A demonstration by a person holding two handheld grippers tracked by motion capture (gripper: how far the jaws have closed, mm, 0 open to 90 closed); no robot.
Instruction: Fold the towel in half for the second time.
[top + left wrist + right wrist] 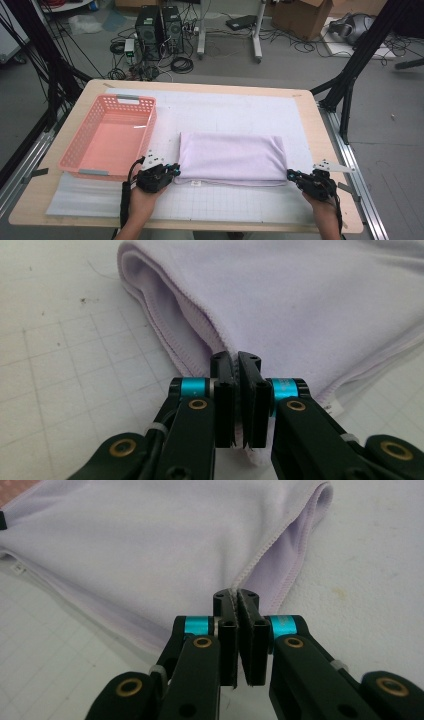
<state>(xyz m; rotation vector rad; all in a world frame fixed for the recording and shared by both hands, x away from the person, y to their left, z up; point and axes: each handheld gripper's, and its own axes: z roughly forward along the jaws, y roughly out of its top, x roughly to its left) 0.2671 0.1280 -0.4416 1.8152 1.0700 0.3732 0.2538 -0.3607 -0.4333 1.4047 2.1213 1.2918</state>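
Left gripper (pixel 238 360) and right gripper (pixel 236 596): black jaws, cyan collars, brass-ringed screws. Grey three-cornered plate on top of each. Black cable trails from each.

Pink basket (pixel 85 145) sits on the white grid mat (pixel 225 112) on the table (pixel 320 150); computer towers (pixel 159 30) and cardboard box (pixel 305 15) behind.

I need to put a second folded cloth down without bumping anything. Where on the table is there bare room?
The mat is bare behind the lilac towel, right of the pink basket, and along the near edge between the two hands. It is crowded at the towel's near corners, where the left gripper and right gripper are clamped on it.
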